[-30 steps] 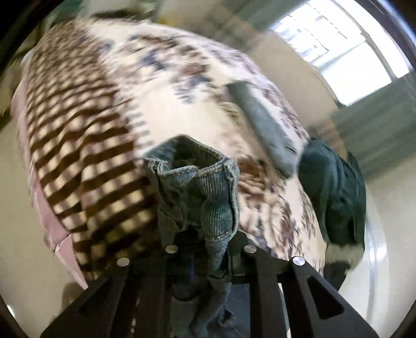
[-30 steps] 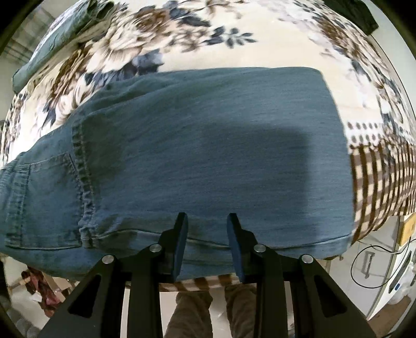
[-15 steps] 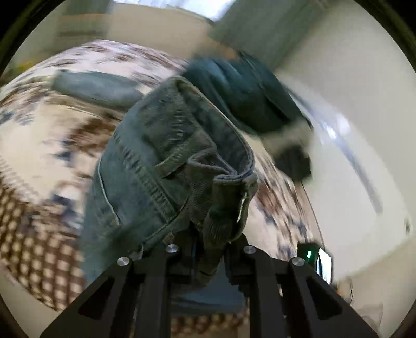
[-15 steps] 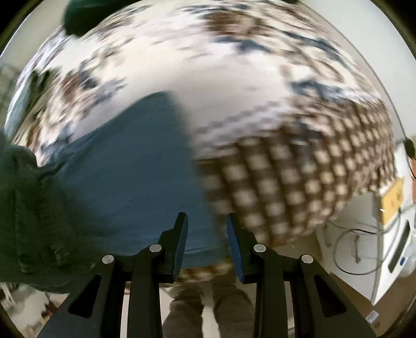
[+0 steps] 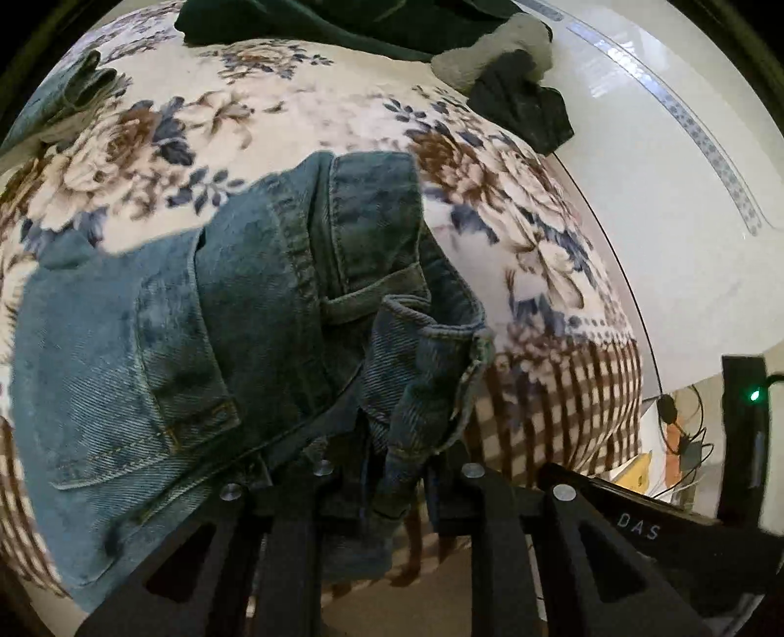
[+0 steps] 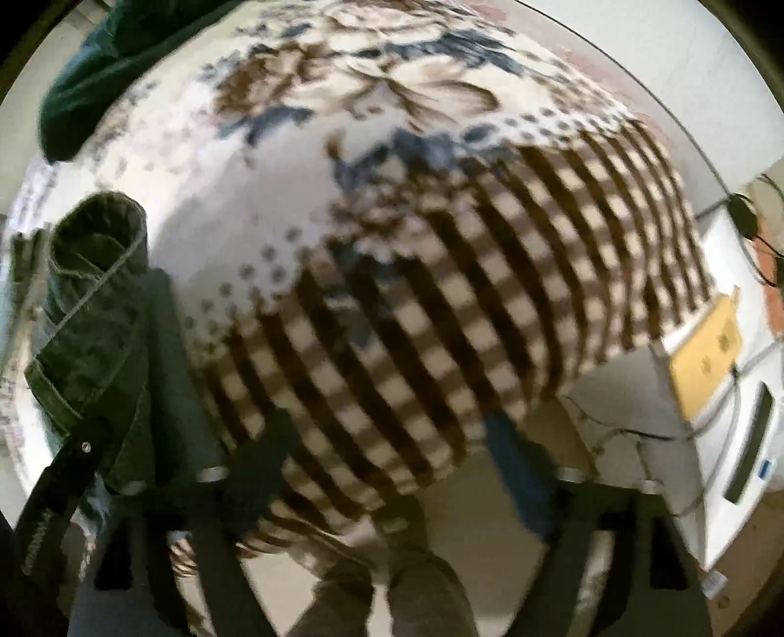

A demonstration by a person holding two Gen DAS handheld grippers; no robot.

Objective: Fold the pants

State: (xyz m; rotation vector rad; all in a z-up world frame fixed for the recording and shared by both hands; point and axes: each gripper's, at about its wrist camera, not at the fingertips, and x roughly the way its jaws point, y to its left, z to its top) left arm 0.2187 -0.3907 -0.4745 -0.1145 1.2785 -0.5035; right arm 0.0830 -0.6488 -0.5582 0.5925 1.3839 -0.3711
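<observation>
Blue denim jeans (image 5: 235, 318) lie doubled over on the floral and checked bedspread (image 5: 274, 103), a back pocket facing up. My left gripper (image 5: 394, 468) holds a bunched piece of the waistband between its fingers, just above the bed's near edge; its jaws are opening slightly, with the denim still pinched. In the right wrist view the same jeans (image 6: 98, 313) hang at the far left under the left gripper's black body (image 6: 59, 495). My right gripper (image 6: 387, 470) hovers over the checked part of the bedspread (image 6: 441, 274), its jaws opening wide with nothing between them.
A dark green garment (image 5: 343, 24) and a grey and black bundle (image 5: 514, 93) lie at the far side of the bed. Another folded denim piece (image 5: 73, 93) sits far left. A white unit with a yellow box (image 6: 705, 343) stands right. A person's legs (image 6: 392, 588) stand below.
My left gripper swung across the bed with the waistband, laying the jeans over themselves. My right gripper's jaws spread wide, left the jeans' edge and slid right over the checked cloth.
</observation>
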